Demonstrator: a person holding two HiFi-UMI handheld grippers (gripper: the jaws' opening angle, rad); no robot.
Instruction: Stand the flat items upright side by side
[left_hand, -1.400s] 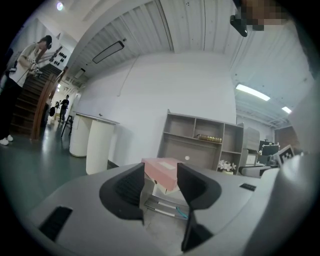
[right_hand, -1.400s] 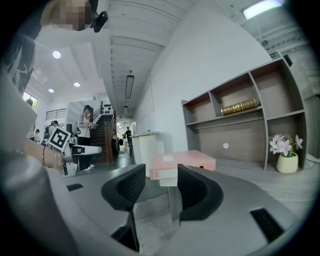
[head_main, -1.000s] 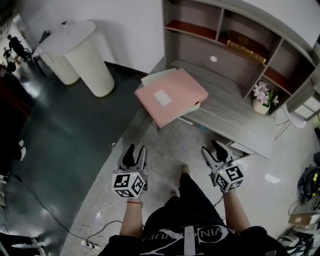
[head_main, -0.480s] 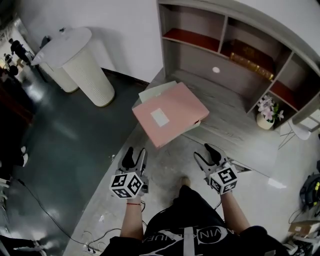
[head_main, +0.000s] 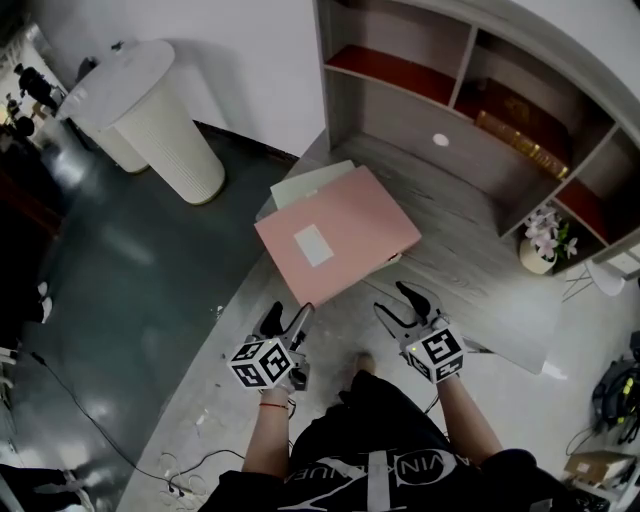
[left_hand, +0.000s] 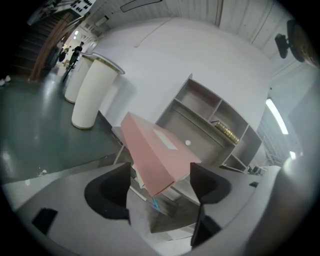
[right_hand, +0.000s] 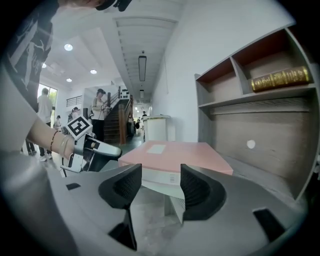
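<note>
The left hand-held gripper (head_main: 288, 316) and the right hand-held gripper (head_main: 393, 302) have both just been opening, the left wide, the right about halfway, and nothing is between their jaws. Just ahead, the pink box file (head_main: 335, 245) lies flat on a pale green file (head_main: 312, 181), overhanging the bench (head_main: 460, 230) edge. Pinching opposite edges should tip it up evenly. The flowerpot (head_main: 543, 250) stands well aside.

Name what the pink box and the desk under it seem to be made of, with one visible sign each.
Pink box: probably matt card or board; flat, dull faces, sharp edges, a pale label.
Desk: likely grey wood-look laminate; grain streaks, little shine.
</note>
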